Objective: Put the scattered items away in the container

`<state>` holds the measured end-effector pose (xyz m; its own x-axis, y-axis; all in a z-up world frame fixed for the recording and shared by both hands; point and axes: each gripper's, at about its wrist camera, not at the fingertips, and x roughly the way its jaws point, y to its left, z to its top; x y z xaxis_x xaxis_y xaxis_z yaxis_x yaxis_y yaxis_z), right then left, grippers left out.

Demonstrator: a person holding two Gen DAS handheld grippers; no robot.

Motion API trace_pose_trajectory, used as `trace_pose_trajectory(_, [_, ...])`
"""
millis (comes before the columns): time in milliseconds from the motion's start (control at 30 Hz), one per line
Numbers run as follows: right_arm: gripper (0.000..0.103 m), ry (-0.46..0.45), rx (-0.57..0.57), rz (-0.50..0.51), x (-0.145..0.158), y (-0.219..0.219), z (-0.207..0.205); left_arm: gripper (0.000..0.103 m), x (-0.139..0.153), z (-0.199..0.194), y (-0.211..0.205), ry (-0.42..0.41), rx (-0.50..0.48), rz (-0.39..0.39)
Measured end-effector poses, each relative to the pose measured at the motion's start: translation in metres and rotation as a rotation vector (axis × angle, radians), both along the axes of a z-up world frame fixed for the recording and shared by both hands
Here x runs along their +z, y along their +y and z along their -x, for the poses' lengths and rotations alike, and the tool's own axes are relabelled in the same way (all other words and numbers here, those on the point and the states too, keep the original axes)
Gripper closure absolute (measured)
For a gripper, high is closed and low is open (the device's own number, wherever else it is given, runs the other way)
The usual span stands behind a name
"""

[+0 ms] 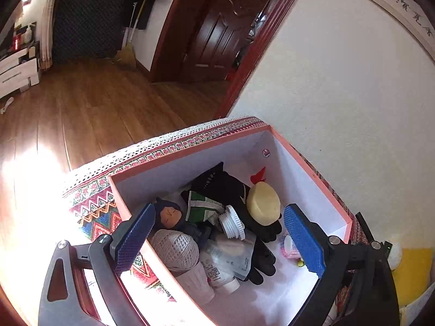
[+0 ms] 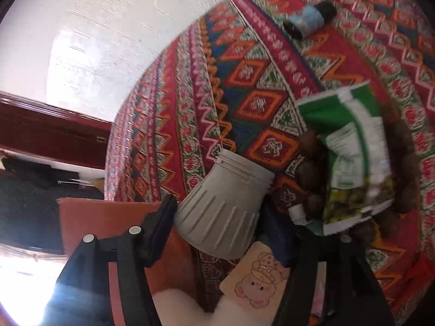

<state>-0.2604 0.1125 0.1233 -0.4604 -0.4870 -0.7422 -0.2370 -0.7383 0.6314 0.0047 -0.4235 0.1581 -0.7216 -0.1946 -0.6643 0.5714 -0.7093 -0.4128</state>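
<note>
A pink box [image 1: 190, 153] with a white inside stands on the patterned cloth [image 1: 95, 206]. It holds a small doll [image 1: 171, 214], a twine ball [image 1: 174, 247], black gloves [image 1: 231, 187], a green packet [image 1: 204, 206], a white ridged cap [image 1: 232, 221] and a round yellow piece [image 1: 263, 203]. My left gripper [image 1: 218, 240] is open above the box, empty. My right gripper [image 2: 225, 222] is shut on a white ribbed cup [image 2: 223, 206], held above the cloth [image 2: 244, 81] beside the box's wall [image 2: 108, 225]. A green packet [image 2: 350, 146] and a blue-labelled bottle [image 2: 310, 19] lie on the cloth.
A white wall [image 1: 339, 95] rises behind the table. A wooden floor [image 1: 95, 103] and a dark red door [image 1: 214, 35] lie to the left. A card with a bear drawing [image 2: 255, 279] and brown beads [image 2: 310, 171] lie near the green packet.
</note>
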Motion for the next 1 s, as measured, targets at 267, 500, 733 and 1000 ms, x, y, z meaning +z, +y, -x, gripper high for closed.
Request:
trace_pose_trajectory(267, [0.041, 0.463, 0.282, 0.004, 0.185, -0.066, -0.085, 0.007, -0.001, -0.011, -0.005, 0.010, 0.008, -0.042])
trace_pose_trajectory(500, [0.019, 0.623, 0.312, -0.190, 0.239, -0.100, -0.159, 0.007, -0.003, -0.010, -0.005, -0.002, 0.024, -0.023])
trace_pose_trajectory(733, [0.008, 0.742, -0.016, -0.218, 0.222, 0.032, -0.251, 0.007, -0.001, 0.006, 0.026, -0.025, -0.023, 0.035])
trace_pose_trajectory(1000, [0.010, 0.243, -0.494, -0.300, 0.055, 0.204, -0.298, 0.007, 0.005, 0.031, 0.180, -0.034, -0.325, 0.338])
